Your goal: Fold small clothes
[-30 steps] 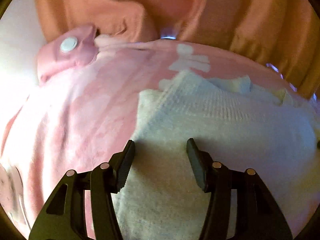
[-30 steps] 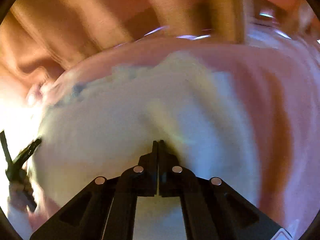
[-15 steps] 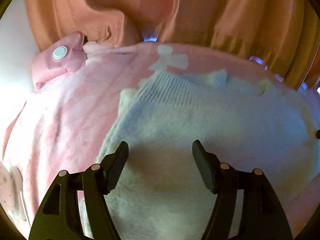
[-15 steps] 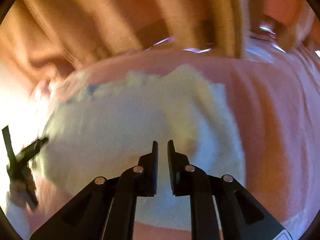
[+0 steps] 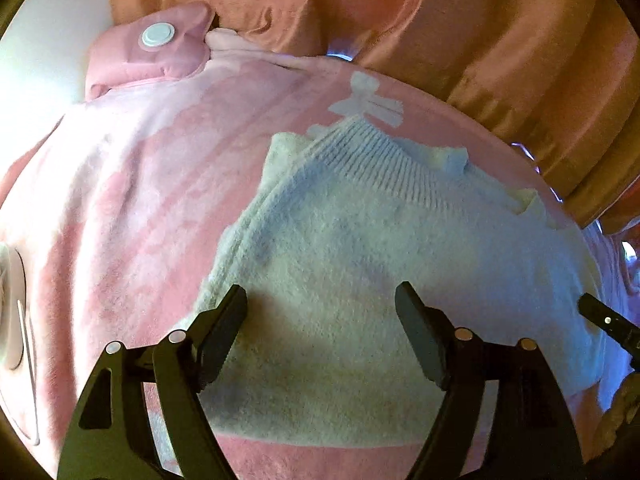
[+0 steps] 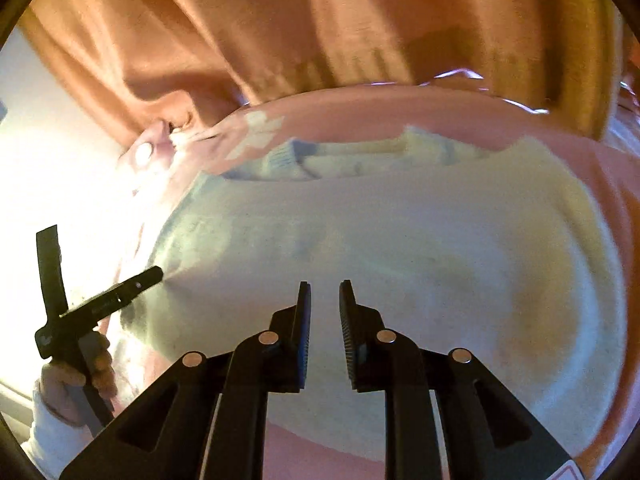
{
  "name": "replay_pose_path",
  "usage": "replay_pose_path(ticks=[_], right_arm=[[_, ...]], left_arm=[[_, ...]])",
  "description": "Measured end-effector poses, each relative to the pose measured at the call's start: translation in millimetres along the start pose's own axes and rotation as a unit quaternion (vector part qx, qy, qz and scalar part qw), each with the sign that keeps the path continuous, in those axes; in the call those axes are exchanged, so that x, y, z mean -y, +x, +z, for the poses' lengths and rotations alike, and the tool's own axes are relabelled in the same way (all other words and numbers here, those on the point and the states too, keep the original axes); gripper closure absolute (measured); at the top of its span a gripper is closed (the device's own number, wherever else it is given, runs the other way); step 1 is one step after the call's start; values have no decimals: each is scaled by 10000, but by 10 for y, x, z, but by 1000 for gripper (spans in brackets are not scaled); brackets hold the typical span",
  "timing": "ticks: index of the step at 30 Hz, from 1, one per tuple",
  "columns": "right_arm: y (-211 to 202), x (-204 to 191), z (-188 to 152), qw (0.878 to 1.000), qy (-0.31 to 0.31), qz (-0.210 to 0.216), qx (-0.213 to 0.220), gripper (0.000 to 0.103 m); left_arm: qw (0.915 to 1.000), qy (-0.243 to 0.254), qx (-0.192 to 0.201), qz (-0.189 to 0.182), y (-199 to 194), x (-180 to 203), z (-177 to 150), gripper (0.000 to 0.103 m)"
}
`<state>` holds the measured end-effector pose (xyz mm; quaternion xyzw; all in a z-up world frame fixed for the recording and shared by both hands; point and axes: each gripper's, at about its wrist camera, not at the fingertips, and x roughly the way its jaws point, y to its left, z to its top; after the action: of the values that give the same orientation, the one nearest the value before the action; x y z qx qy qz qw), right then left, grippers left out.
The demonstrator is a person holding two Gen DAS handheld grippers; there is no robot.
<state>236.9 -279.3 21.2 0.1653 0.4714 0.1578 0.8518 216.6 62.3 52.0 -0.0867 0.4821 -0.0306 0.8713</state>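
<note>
Here a small white sweater (image 5: 360,280) lies flat on a pink blanket (image 5: 132,208), and it is folded into a compact shape. Its ribbed band (image 5: 384,164) is at the far side, pointing toward the orange curtain (image 5: 480,40) that hangs behind the blanket. On the blanket, just past the band, there is a pale bow print (image 5: 366,100). At the far left corner of the blanket sits a pink pillow (image 5: 148,56) with a white round button (image 5: 158,35) on it.

The left gripper (image 5: 320,312) hovers over the near part of the sweater with its two fingers wide apart, and nothing is between them. The fingertips seem very close to the fabric, but I cannot tell if they touch it. In the right wrist view the same gripper (image 6: 148,276) is seen from the side, at the left edge of the sweater (image 6: 400,260), held by a hand (image 6: 84,376) in a white sleeve.

The right gripper (image 6: 325,292) is also above the near part of the sweater, more in the middle. Its fingers stand a little apart, with a narrow gap, and they hold nothing. This view is somewhat blurred, so the far edge of the sweater is not sharp.
</note>
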Motion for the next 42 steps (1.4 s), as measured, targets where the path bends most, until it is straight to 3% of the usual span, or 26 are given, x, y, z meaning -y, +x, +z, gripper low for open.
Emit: replay_pose_path(ticks=[3,8,10,13,15,18,19,21,25,28,29,30,31,32,34,35,39,42], right_arm=[[150,-135,62,10000,-77,9,-18,86],[491,-137,-66,9979,-192,-203,-584,86],[470,-139,-47,9985,-167,-180,-485,87],[294,-221,17,9997,-204,-71,-111,86],[258,-269,54,9997,-245,21,22,86],[460,-258,36,9994,-252,41,-218,86],[585,-225,14,9989,-226,-11,-420,86],[690,-161,6,9991,-148,128,-388,90],[704,-106,40,9987,-47,268,-434,91],[688,-115,12,9989,-98,263,-380,91],[689,-124,9,9989,-110,254,-377,91],[675,-113,-9,9989,-99,262,-371,91],[669,-104,-15,9989,-71,287,-365,91],[675,-108,-26,9989,-43,308,-359,91],[662,-80,-30,9986,52,390,-348,91],[651,-65,-29,9985,114,423,-338,91],[526,-47,-16,9974,366,561,-249,85],[261,11,23,9966,521,624,105,74]], left_arm=[[10000,4,-12,22,44,13,38,27],[9998,184,15,79,91,0,41,27],[9999,117,23,-43,80,-47,59,27],[9986,-318,208,-378,-25,-198,118,23],[9965,-640,340,-405,-64,-344,163,19],[9942,-1023,95,-316,99,-573,196,19],[9929,-1141,-34,-347,170,-621,190,19],[9872,-1470,-323,-520,341,-718,165,19],[9846,-1622,-221,-606,401,-697,163,13],[9840,-1682,-185,-564,434,-657,168,14],[9837,-1681,-175,-607,421,-638,169,19],[9818,-1719,-149,-794,419,-624,180,38],[9797,-1744,-200,-972,443,-621,192,51],[9769,-1796,-298,-1120,474,-615,196,55],[9753,-1837,-257,-1202,464,-611,209,79],[9749,-1835,-208,-1242,436,-591,221,84],[9707,-1658,316,-1709,91,-339,364,89],[9637,-952,904,-2325,-396,259,477,89]])
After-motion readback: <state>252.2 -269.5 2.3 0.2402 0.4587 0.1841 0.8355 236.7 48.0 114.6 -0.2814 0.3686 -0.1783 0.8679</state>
